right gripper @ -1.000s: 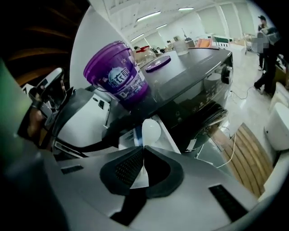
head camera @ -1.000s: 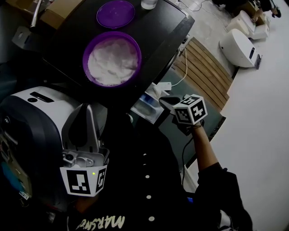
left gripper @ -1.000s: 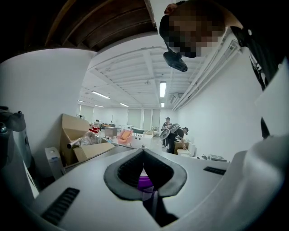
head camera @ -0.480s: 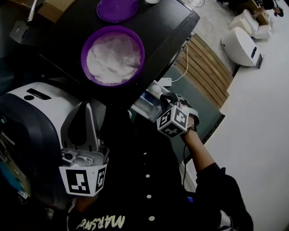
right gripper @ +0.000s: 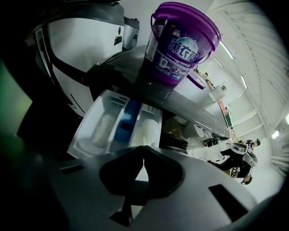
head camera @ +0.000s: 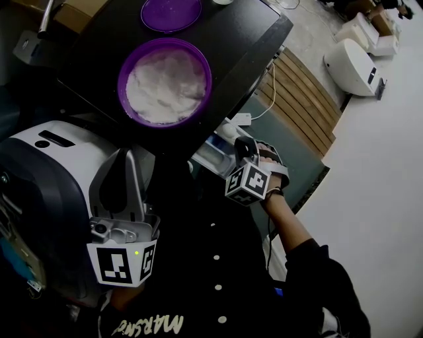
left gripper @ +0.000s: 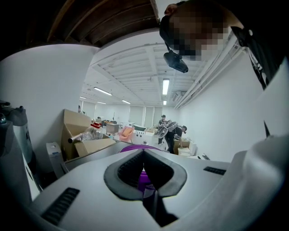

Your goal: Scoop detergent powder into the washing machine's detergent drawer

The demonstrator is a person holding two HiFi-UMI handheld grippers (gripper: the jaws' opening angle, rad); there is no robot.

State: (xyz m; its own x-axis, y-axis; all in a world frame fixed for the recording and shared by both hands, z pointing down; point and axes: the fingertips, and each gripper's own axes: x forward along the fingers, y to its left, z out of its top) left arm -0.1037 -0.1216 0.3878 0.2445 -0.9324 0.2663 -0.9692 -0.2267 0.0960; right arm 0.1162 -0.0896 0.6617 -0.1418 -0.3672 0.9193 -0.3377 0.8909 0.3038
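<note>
Drawer (right gripper: 118,124): pulled open below the machine's top; a blue insert is seen between white compartments.
Right claw (right gripper: 143,150): clenched, with nothing seen between the jaws; pointed down at the drawer and held close over it.
Tub (head camera: 165,79): purple, open, filled with white powder; stood on the machine (head camera: 246,41), above the drawer.
Lid (head camera: 170,13): laid on the machine beyond the tub.
Left claw (left gripper: 143,152): clenched, aimed toward the tub, well apart from the drawer.

Purple tub (head camera: 121,82), white powder (head camera: 165,84); black machine top (head camera: 244,33); white drawer (right gripper: 84,131), blue insert (right gripper: 127,119).
</note>
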